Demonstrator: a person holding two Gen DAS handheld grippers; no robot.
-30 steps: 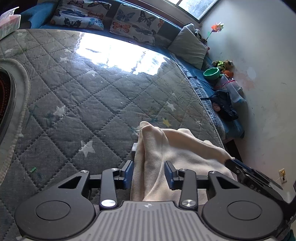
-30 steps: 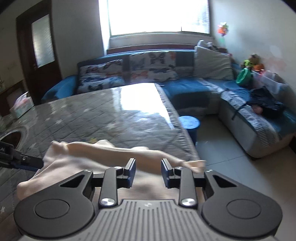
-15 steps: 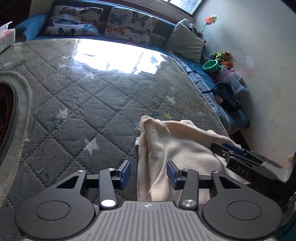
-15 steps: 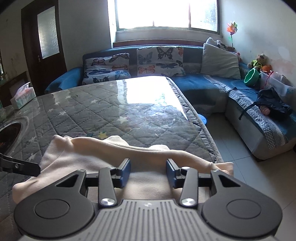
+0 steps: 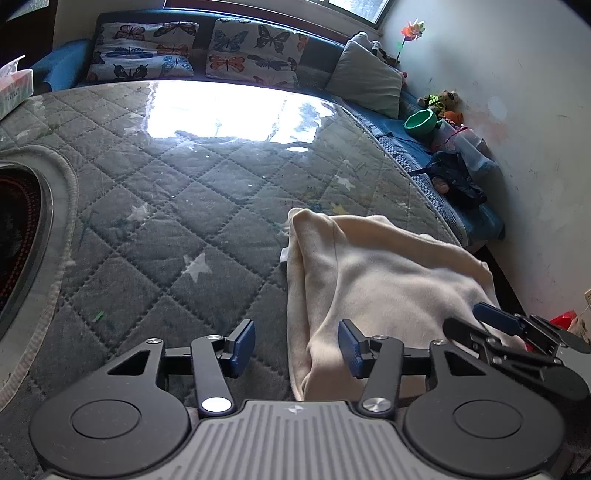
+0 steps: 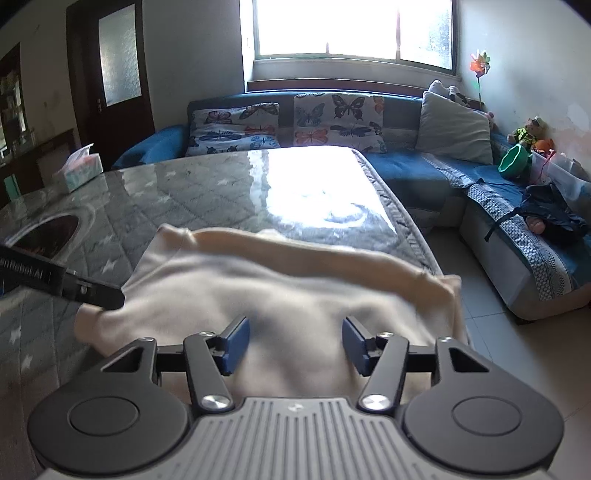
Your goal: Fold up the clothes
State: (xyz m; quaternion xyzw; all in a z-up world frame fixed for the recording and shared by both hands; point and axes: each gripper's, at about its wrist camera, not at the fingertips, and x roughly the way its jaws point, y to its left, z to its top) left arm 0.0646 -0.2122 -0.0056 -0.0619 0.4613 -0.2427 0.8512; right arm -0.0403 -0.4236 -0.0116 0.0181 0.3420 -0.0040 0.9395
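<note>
Maybe folded cream garment (image 5: 373,273), both grippers (image 5: 296,347) wide

Daylight floods in from the overexposed window (image 6: 352,29); white glare blooms on the glossy table (image 5: 229,107); the cream garment (image 6: 280,302) is motion-blurred; fisheye corners bend and darken.

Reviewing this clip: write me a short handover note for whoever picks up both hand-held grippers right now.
Left hand-held gripper: open, gripping nothing, at the near left edge of the cream garment.
Right hand-held gripper: open, gripping nothing, over the garment's near edge.
The garment lies partly folded on the quilted table cover, near the cover's right edge, with a rolled fold along its far side.
Done: at least one fold is in.
Left: probably regrasp the near edge, finish folding and flatten.
</note>
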